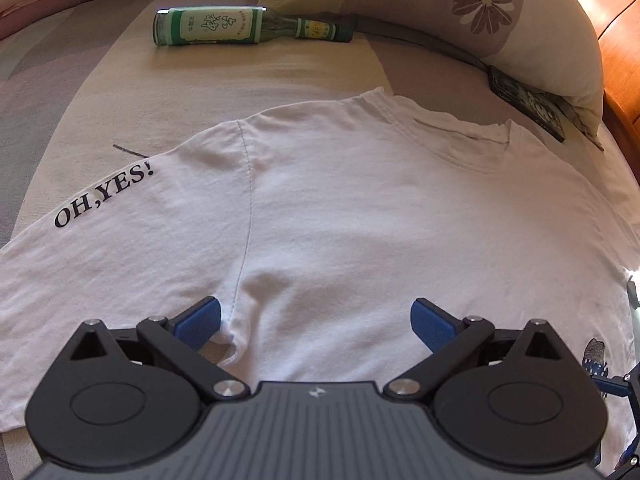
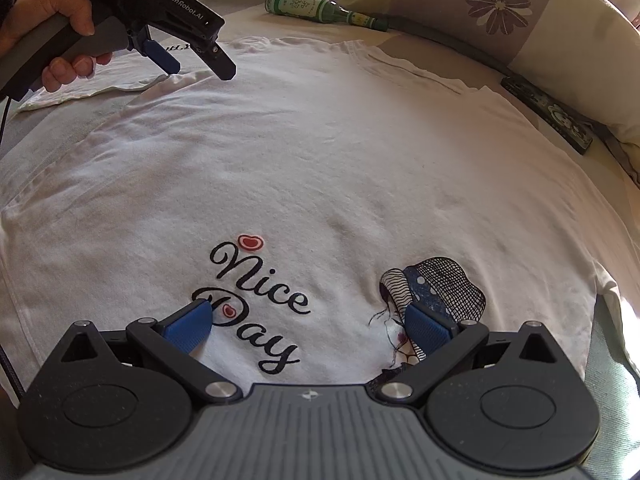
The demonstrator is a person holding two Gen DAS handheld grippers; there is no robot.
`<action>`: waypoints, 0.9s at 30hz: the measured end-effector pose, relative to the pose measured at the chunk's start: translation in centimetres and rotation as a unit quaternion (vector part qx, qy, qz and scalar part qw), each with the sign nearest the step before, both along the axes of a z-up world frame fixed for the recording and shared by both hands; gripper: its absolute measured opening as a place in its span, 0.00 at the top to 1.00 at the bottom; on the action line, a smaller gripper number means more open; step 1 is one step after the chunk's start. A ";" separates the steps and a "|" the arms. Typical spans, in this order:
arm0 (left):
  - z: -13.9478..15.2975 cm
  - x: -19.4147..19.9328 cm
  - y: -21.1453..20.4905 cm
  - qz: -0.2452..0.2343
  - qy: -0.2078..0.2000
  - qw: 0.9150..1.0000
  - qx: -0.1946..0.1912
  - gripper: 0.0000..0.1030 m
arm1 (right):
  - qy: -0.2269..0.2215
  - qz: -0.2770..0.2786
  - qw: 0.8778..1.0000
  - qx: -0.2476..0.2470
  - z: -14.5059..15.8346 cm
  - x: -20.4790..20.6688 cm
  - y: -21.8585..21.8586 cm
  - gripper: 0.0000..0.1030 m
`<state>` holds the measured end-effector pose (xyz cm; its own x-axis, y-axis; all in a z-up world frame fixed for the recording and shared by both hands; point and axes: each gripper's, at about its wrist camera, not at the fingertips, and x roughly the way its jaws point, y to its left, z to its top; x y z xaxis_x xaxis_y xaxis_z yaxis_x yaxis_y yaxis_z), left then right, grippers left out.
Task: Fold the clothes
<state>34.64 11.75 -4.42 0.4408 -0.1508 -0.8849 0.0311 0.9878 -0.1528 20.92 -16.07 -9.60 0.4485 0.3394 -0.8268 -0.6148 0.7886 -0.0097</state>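
Our left gripper (image 1: pixel 316 320) hovers wide open over the armpit seam of the white T-shirt (image 1: pixel 360 220); our right gripper (image 2: pixel 308 326), equally wide, hangs above its "Nice Day" print (image 2: pixel 260 300). The shirt lies flat, unfolded; next we should pinch the sleeve (image 1: pixel 100 240).

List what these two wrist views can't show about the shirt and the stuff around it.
- White printed T-shirt: hem cut off by the right gripper body in the right wrist view; one sleeve runs past the frame edge.
- Left wrist view: the left gripper body covers the armpit fabric below its open jaws.
- Green glass bottle: label too small to read.
- Dark flat rectangular object: partly tucked under the floral pillow; identity unclear.
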 end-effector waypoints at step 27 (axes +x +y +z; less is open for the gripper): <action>0.3 -3.5 -1.4 -0.037 0.024 0.999 -0.006 0.02 | 0.005 -0.014 1.000 0.016 0.8 0.3 -0.3 0.00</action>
<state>31.18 10.39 -4.09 0.3857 -0.1925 -0.9023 0.0972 0.9810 -0.1677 21.22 -16.32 -8.77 0.4503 0.3533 -0.8200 -0.5930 0.8049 0.0211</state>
